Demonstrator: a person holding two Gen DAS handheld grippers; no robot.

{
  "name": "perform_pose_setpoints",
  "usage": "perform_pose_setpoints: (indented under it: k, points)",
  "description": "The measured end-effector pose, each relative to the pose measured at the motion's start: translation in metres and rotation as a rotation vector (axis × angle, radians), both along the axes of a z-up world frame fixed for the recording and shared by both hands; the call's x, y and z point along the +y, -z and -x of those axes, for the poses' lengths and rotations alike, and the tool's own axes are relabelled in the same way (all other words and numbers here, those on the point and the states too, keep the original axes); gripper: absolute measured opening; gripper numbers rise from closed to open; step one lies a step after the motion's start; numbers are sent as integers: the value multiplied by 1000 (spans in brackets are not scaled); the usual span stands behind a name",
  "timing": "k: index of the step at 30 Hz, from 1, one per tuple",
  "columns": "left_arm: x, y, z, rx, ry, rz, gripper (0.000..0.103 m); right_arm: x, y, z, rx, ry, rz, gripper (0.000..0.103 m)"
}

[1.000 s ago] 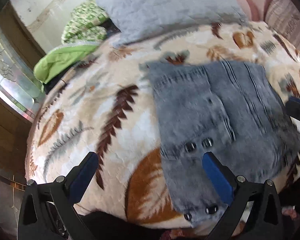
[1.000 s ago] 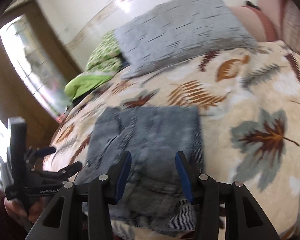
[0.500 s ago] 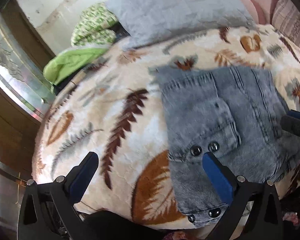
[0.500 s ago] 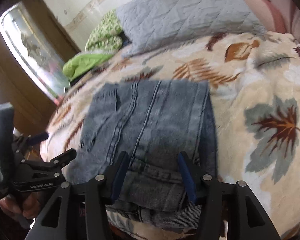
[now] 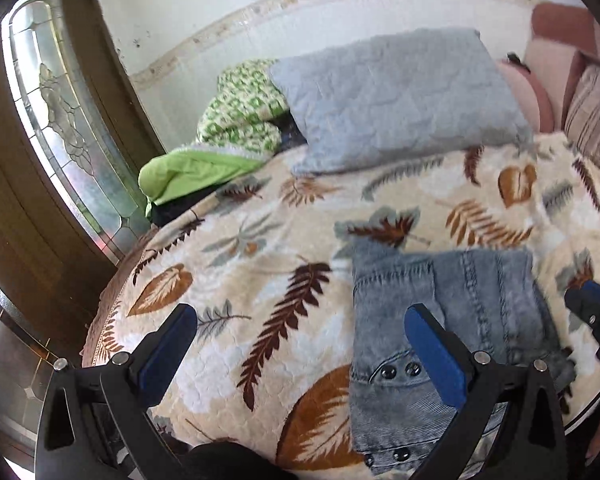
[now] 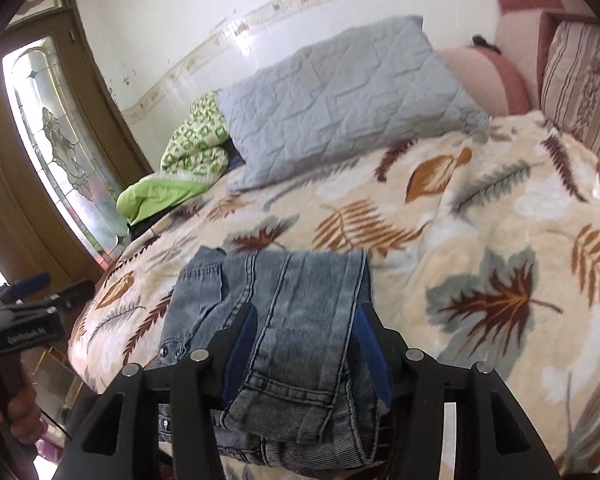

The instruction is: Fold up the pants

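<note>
Pants (image 6: 284, 320): grey-blue denim, folded into a compact multi-layer rectangle, snap buttons visible along the pocket side, hems stacked at the near end. They lie on the bed (image 6: 480, 240) at its near edge, and that near end looks to overhang the edge slightly.

Risk: the stack sits so close to the edge that any nudge or drag toward the person could slide it off the bed and undo the fold. The plush leaf-print cover is soft and uneven, so layers may shift if pressed on one side only.

Right gripper (image 6: 306, 344): fingers apart, straddling the near end of the pants, nothing pinched. Left gripper (image 5: 300, 344): fingers spread wide, holding nothing, one finger over the pants' pocket side, the other over bare cover.

Beyond the pants, at the far side of the bed: grey quilted pillow (image 6: 332, 100), green blanket (image 6: 172, 188) beside it.
</note>
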State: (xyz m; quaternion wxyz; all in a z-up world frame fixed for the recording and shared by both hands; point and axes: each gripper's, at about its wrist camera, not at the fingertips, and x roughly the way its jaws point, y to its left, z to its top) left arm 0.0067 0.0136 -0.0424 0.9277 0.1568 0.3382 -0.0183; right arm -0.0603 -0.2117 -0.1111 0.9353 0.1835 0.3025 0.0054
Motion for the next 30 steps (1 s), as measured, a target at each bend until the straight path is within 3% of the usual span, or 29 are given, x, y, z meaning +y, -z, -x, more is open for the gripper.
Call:
perform_pose_setpoints:
  k: [11, 30]
  points:
    - [-2, -27, 15, -127, 2, 61, 103, 25, -20, 17, -118, -19, 152, 60]
    - [-9, -6, 0, -9, 35, 99, 103, 36, -16, 14, -103, -44, 209, 61]
